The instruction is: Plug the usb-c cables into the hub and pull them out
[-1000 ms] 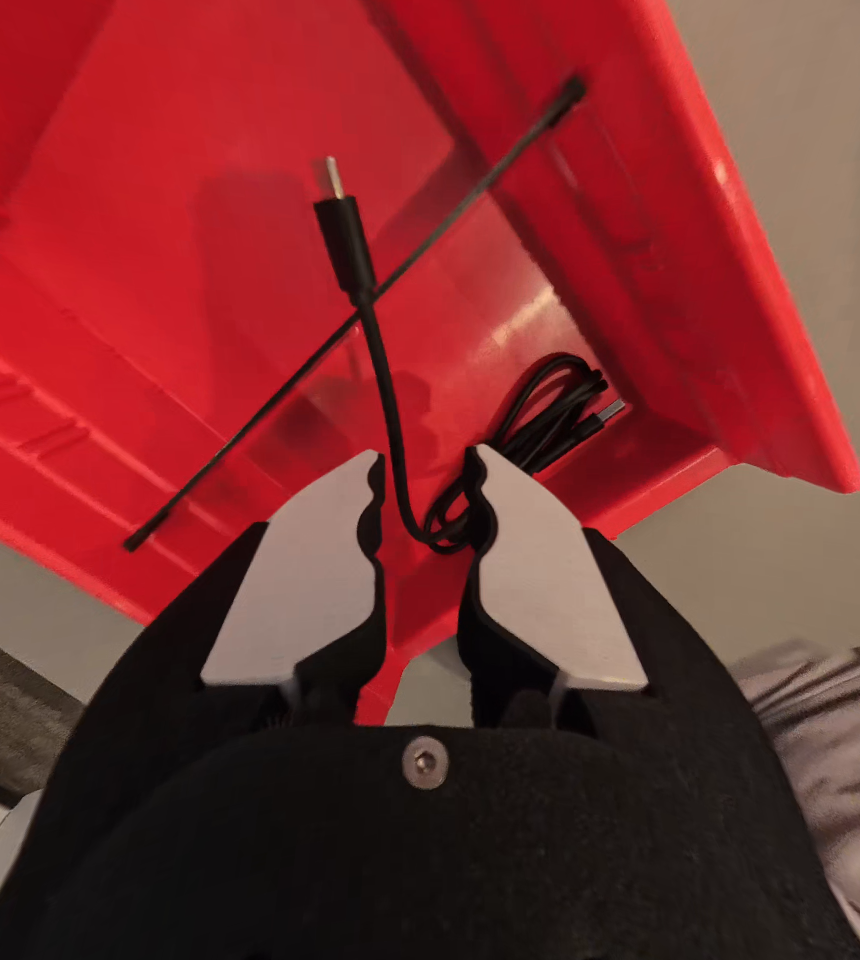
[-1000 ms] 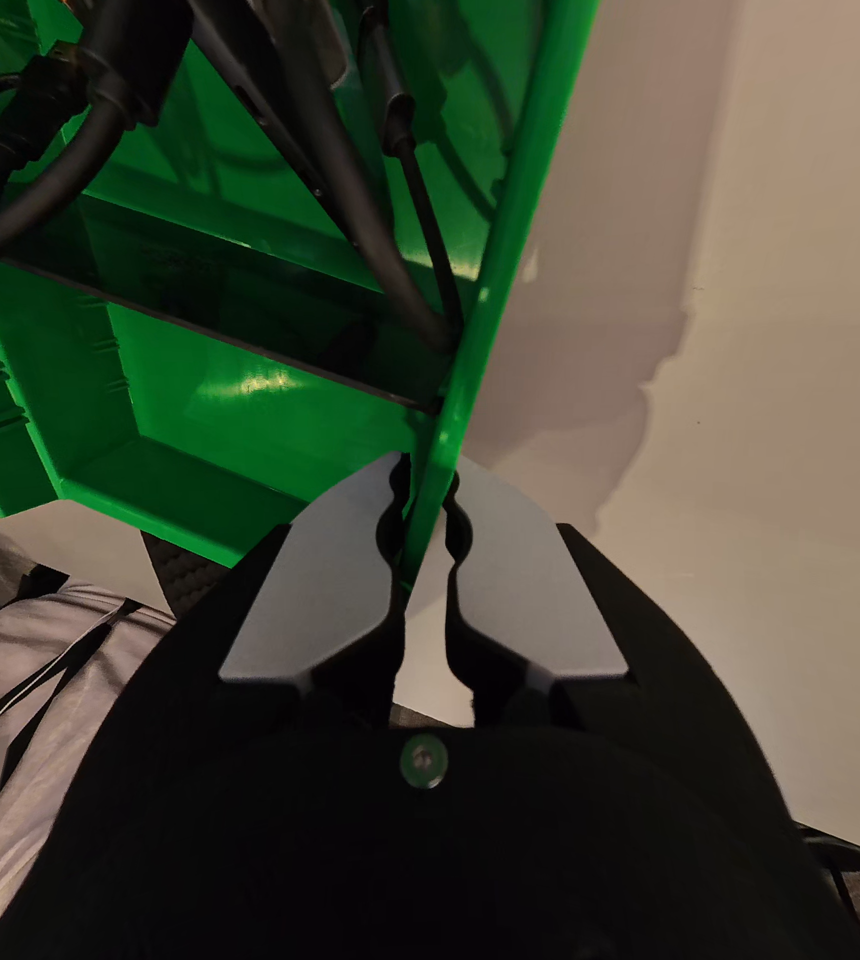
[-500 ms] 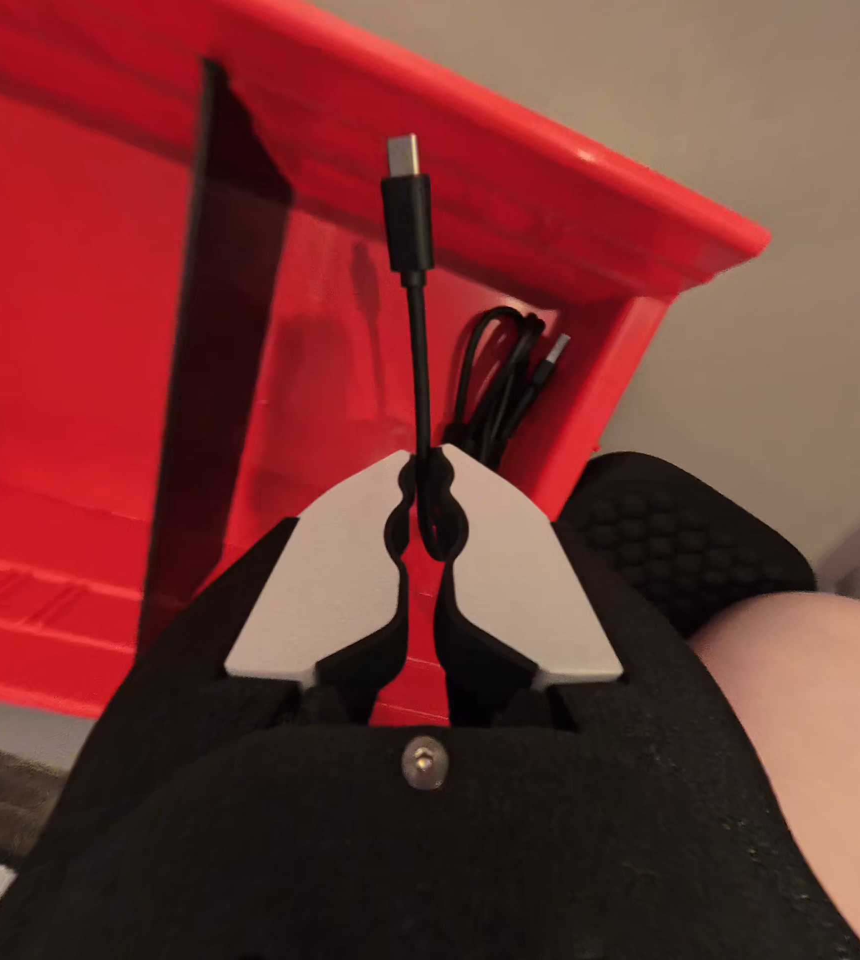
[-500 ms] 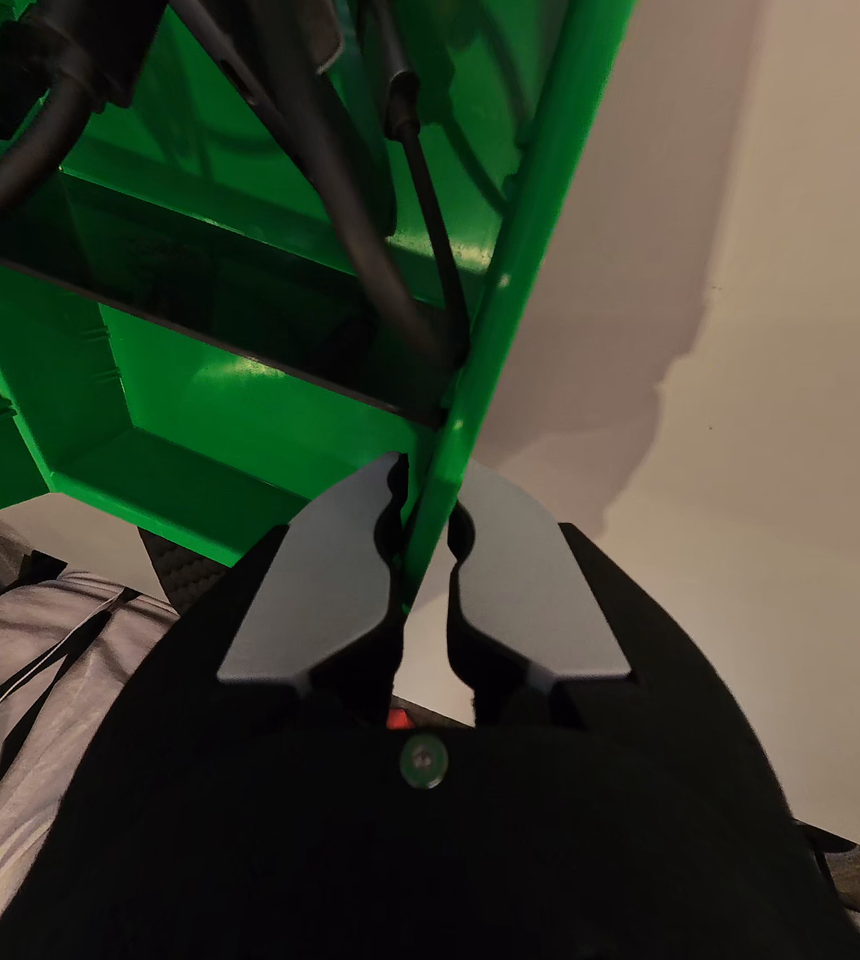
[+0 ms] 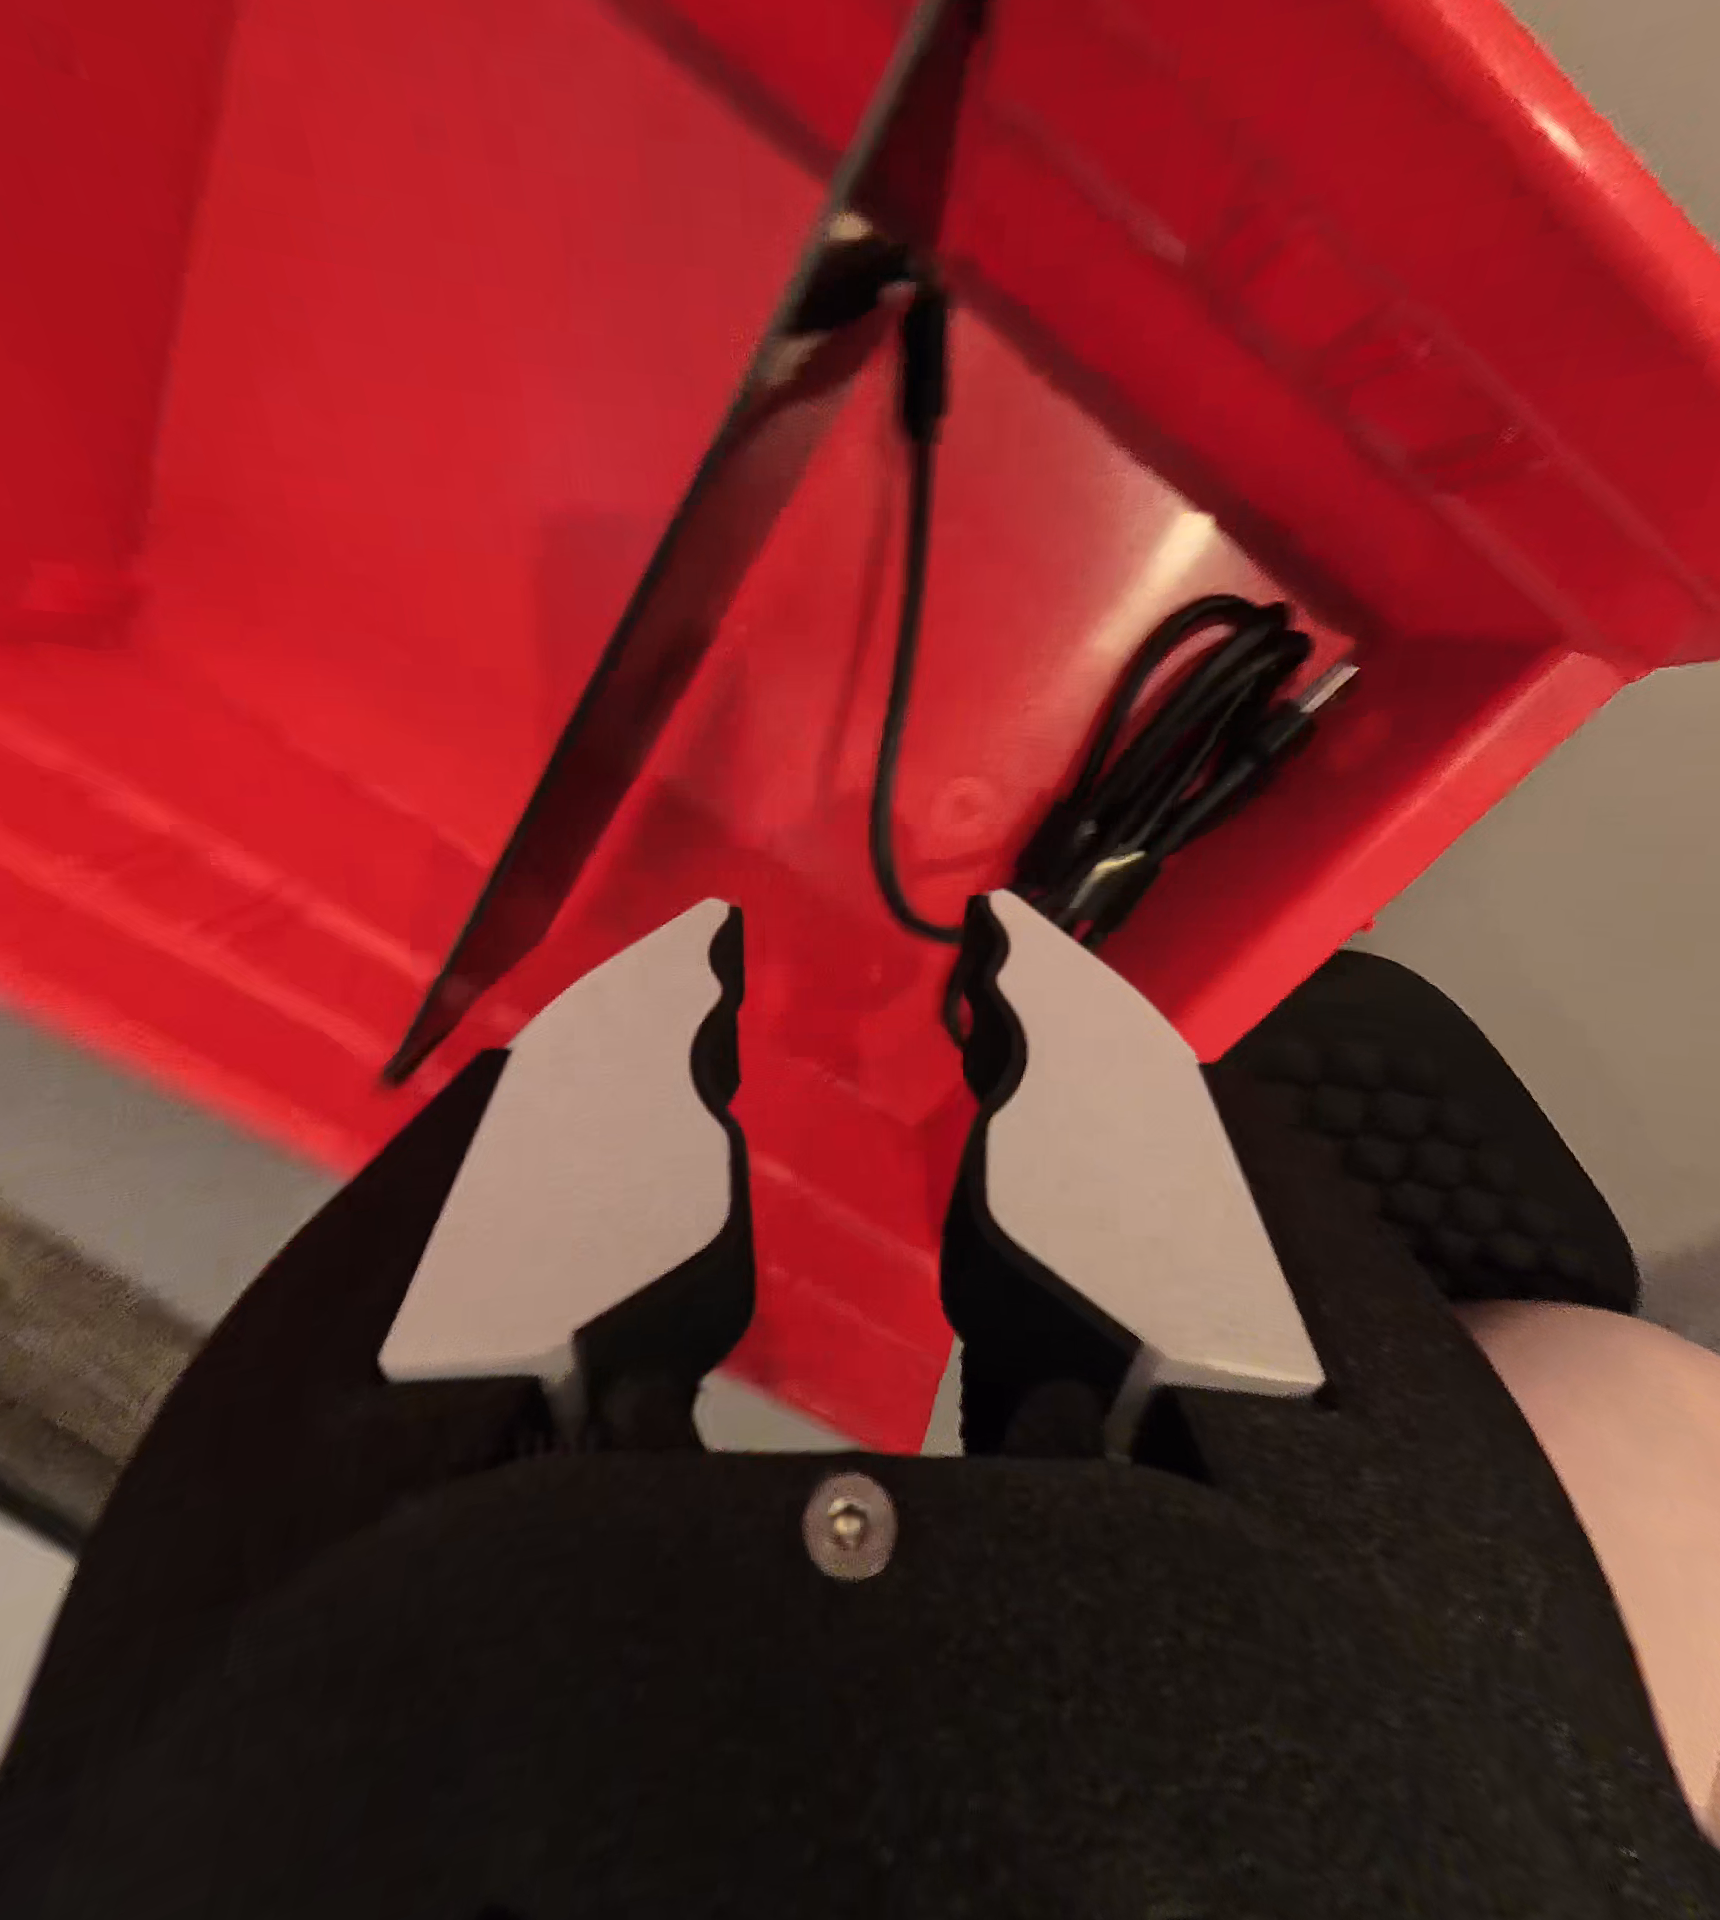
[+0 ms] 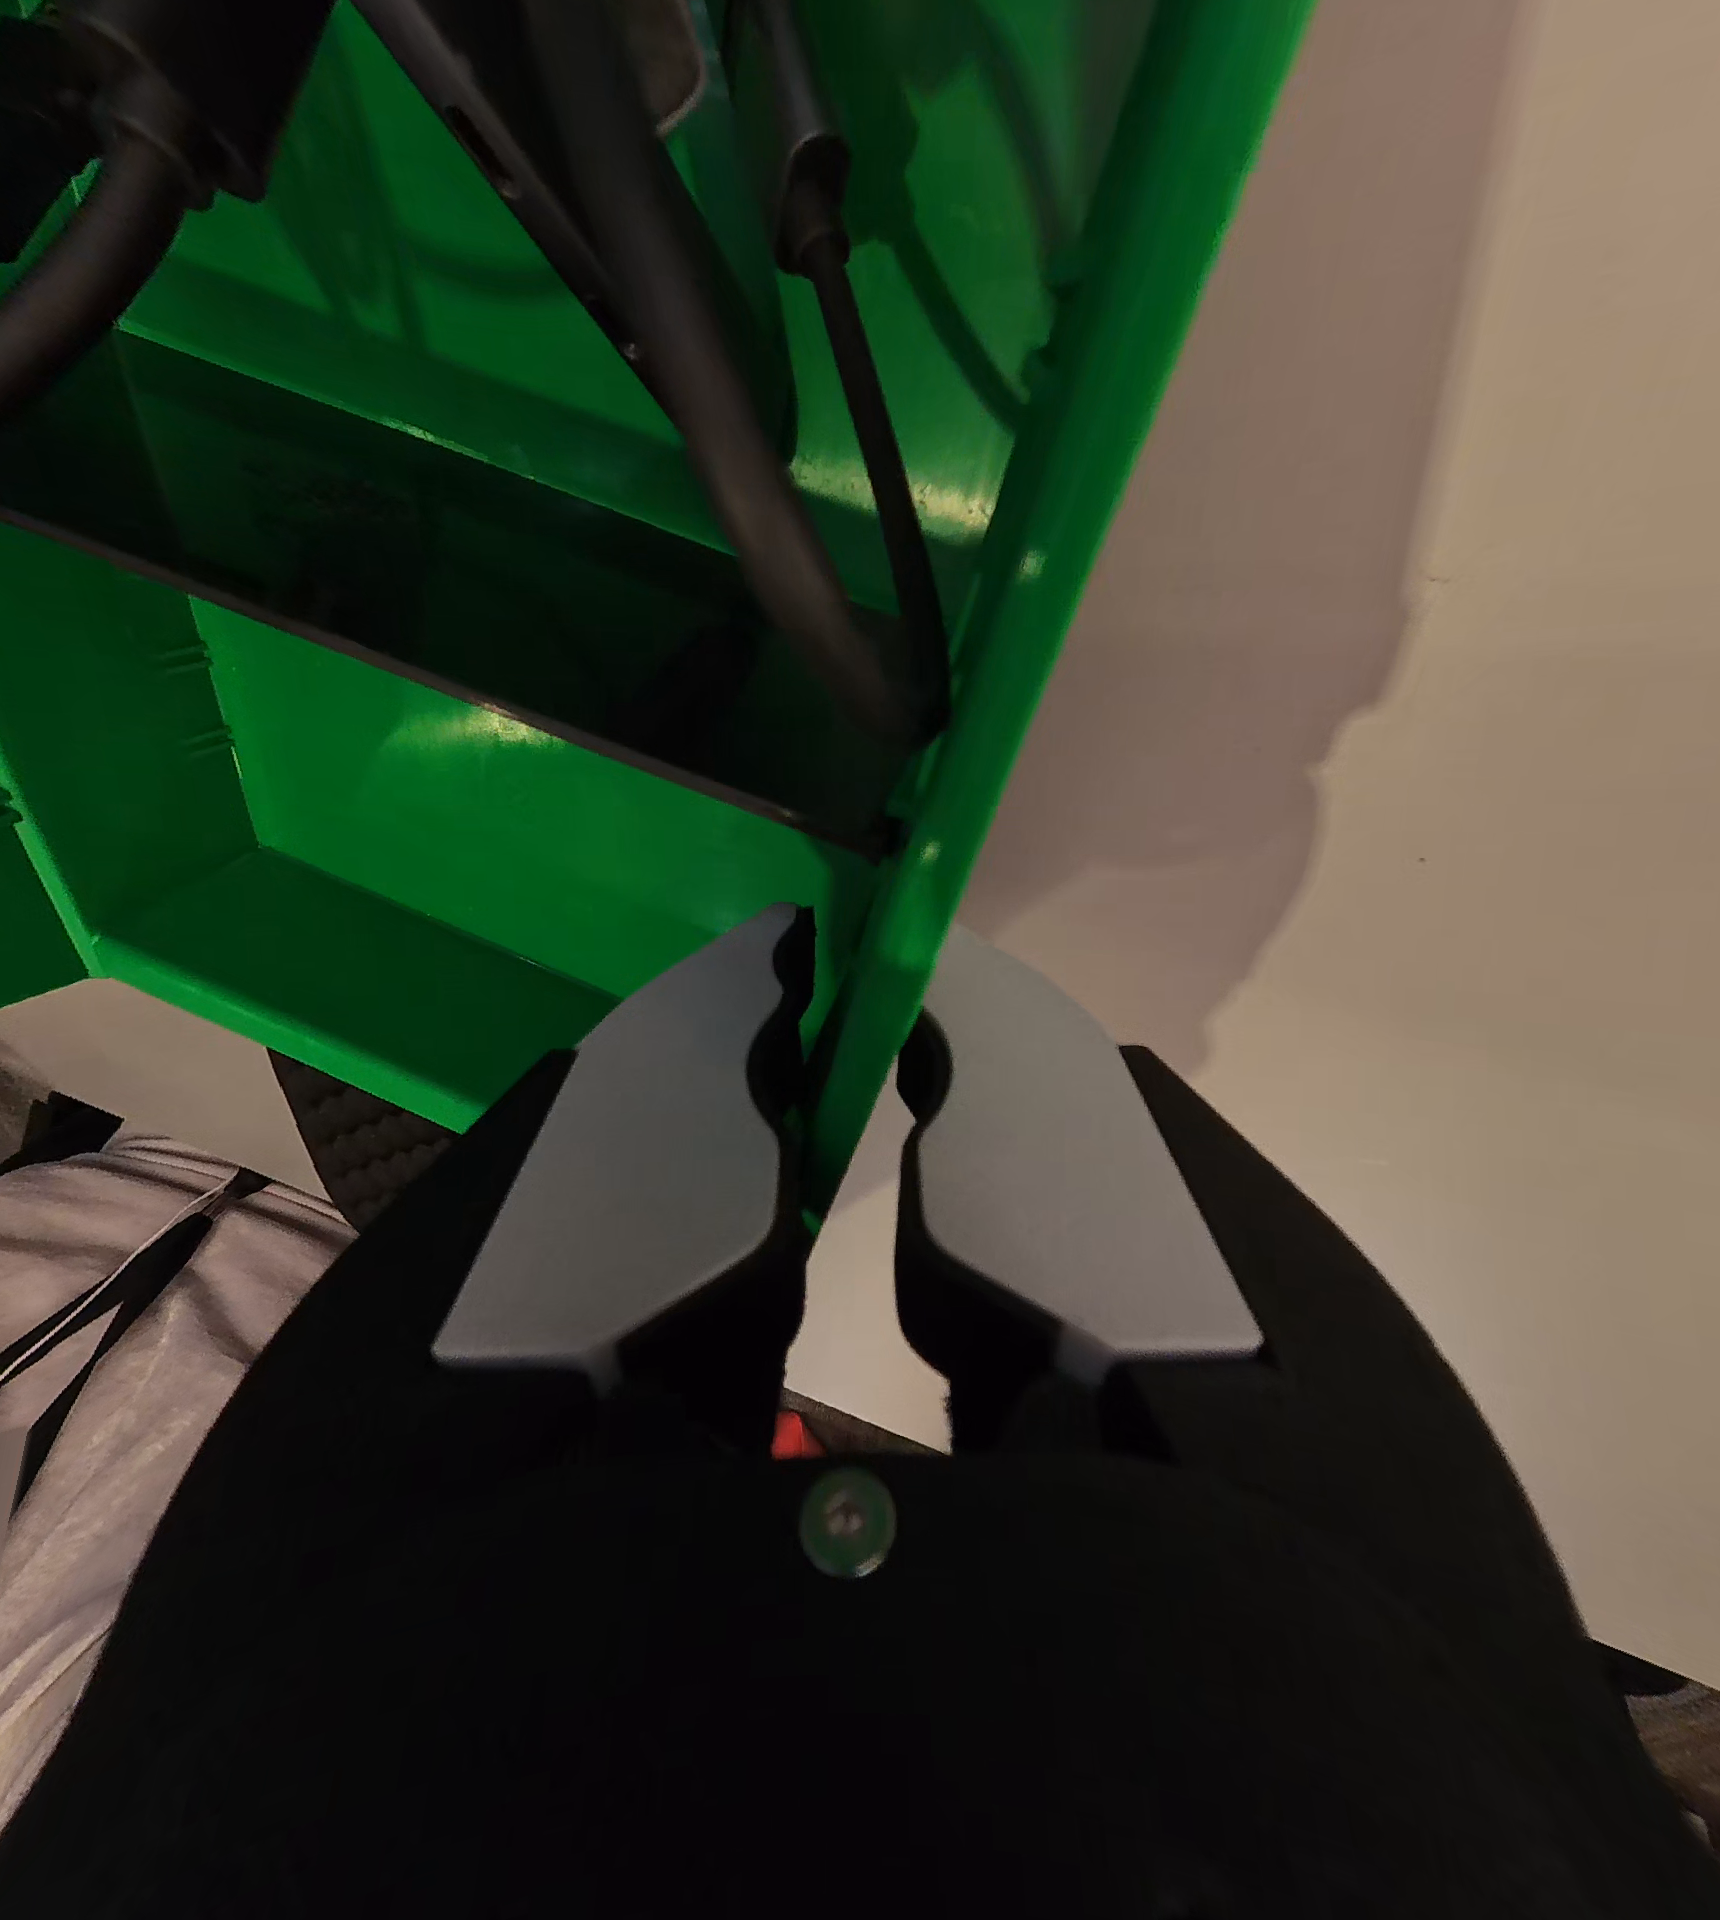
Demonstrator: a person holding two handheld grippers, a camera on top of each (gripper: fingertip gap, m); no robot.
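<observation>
In the left wrist view a thin black usb-c cable (image 5: 897,665) lies in a red bin (image 5: 368,416), its blurred plug (image 5: 923,353) pointing away. My left gripper (image 5: 851,920) is open over the bin's near corner, and the cable's loop touches the inner side of the right finger (image 5: 1074,1091). The rest of the cable is a coiled bundle (image 5: 1178,748) in the bin's corner. In the right wrist view my right gripper (image 6: 866,930) is shut on the side wall of a green bin (image 6: 939,831). Black cables (image 6: 690,416) and a plug (image 6: 814,197) lie inside. I cannot make out the hub.
A black divider (image 5: 648,644) crosses the red bin, and another (image 6: 420,665) crosses the green one. Both bins stand on a pale table (image 6: 1510,727). A person's bare knee (image 5: 1666,1579) with a black pad (image 5: 1407,1153) is at the right, grey clothing (image 6: 56,1299) at the left. The left gripper's tips are roughly 60 centimetres from the right gripper's. It is some 7 centimetres from my left tips to the coiled bundle (image 5: 1178,748).
My left gripper was shut on the cable half a second ago; now it is open and the cable has dropped into the red bin. The right gripper has stayed on the green wall.
</observation>
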